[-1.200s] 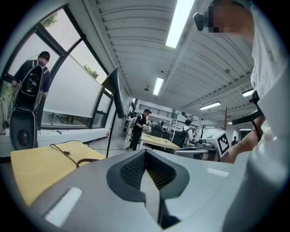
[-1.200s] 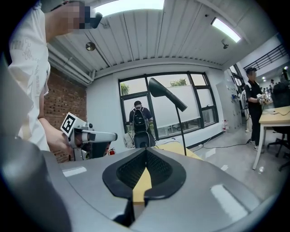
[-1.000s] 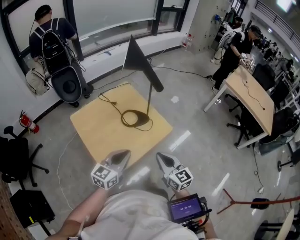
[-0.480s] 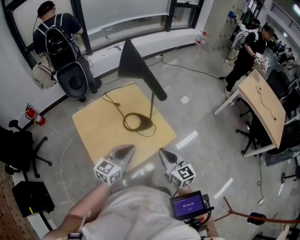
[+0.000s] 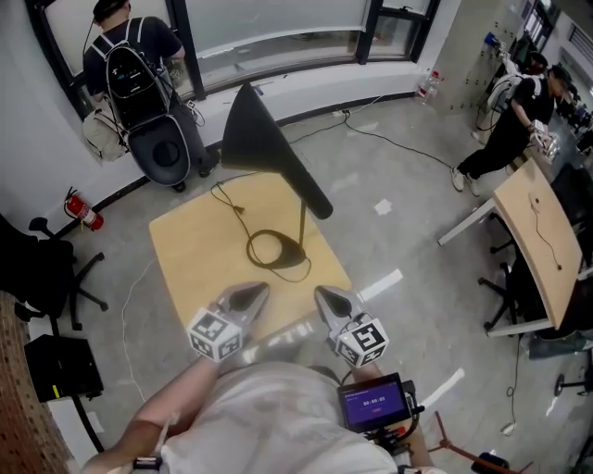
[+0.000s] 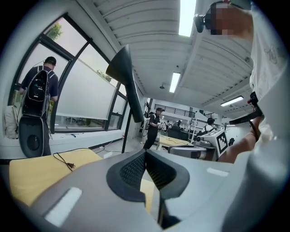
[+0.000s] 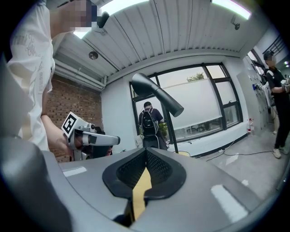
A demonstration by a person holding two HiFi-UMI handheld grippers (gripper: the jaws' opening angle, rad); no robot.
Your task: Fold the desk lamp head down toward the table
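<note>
The left gripper (image 5: 243, 298) and right gripper (image 5: 332, 301) have edged closer to the counter (image 5: 185, 250), jaws closed and empty. The desk lamp (image 5: 267, 148) stands on it, head raised and untouched; folding hasn't begun.

It was an open-plan office or lab workspace — polished concrete floor (image 5: 417, 185), a long window (image 5: 269, 23), light wooden desks (image 5: 536, 255), black swivel chairs (image 5: 37, 270), a red fire extinguisher (image 5: 82, 211) — with a brick wall (image 7: 68, 99) and strip ceiling lights (image 6: 186, 18).
</note>
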